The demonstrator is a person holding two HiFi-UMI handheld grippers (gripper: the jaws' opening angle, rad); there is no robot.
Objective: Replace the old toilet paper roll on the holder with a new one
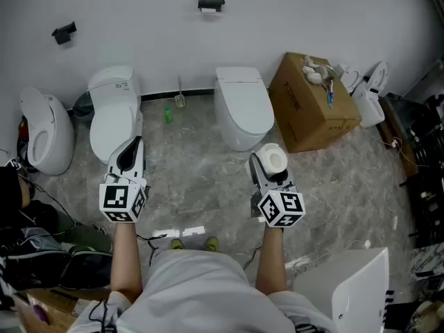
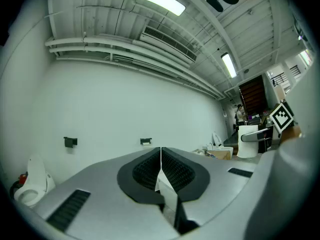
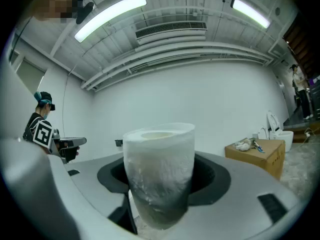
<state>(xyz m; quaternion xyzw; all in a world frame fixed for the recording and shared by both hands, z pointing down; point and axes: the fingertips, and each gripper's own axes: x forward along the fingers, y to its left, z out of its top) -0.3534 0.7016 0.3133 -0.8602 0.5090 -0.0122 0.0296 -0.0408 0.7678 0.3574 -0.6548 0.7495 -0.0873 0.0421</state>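
White roll (image 3: 159,169) upright, gripped by right tool (image 1: 270,166)

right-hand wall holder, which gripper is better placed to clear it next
Left, probably. The left gripper is shut with nothing between its jaws, so it is free to work at the wall holder. The right gripper is clamped on the new roll.

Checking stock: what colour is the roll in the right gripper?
The roll is white; the right gripper view shows it best.
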